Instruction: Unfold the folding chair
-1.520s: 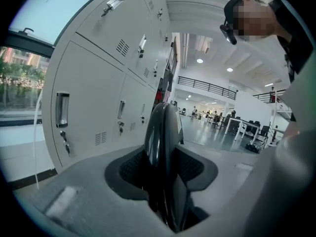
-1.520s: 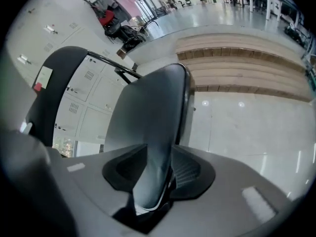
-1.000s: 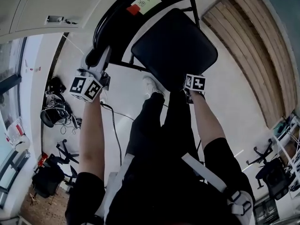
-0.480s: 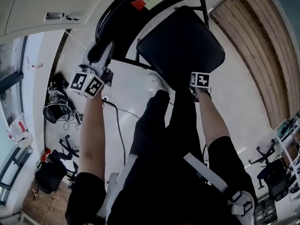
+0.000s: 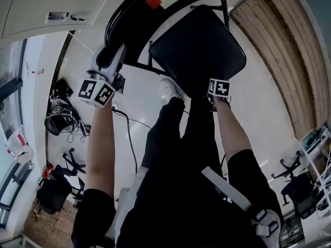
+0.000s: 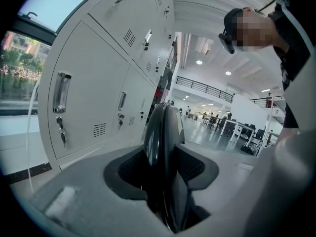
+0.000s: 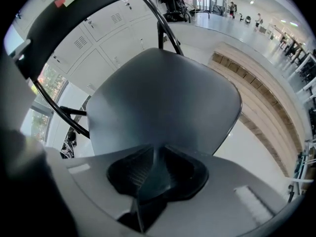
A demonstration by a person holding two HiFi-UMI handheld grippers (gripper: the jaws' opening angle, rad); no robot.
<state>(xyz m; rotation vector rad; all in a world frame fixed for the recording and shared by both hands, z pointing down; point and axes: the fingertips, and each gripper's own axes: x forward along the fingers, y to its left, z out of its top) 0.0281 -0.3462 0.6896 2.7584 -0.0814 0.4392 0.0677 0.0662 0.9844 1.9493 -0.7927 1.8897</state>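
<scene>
Noted: folding chair sits upper centre in the head view. My left gripper grips the backrest top edge, jaws just eased wider. My right gripper, jaws just closing, nips the seat at its near lip. The seat extends away, so I judge the right pushes down.

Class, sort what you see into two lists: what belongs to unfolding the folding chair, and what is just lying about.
Belongs to the job:
- chair seat, its edge gripped by the right tool, whose jaws have just been closing
- chair back, held by the left tool, whose jaws have just opened slightly

Just lying about:
- lockers
- floor cable
- office chair
</scene>
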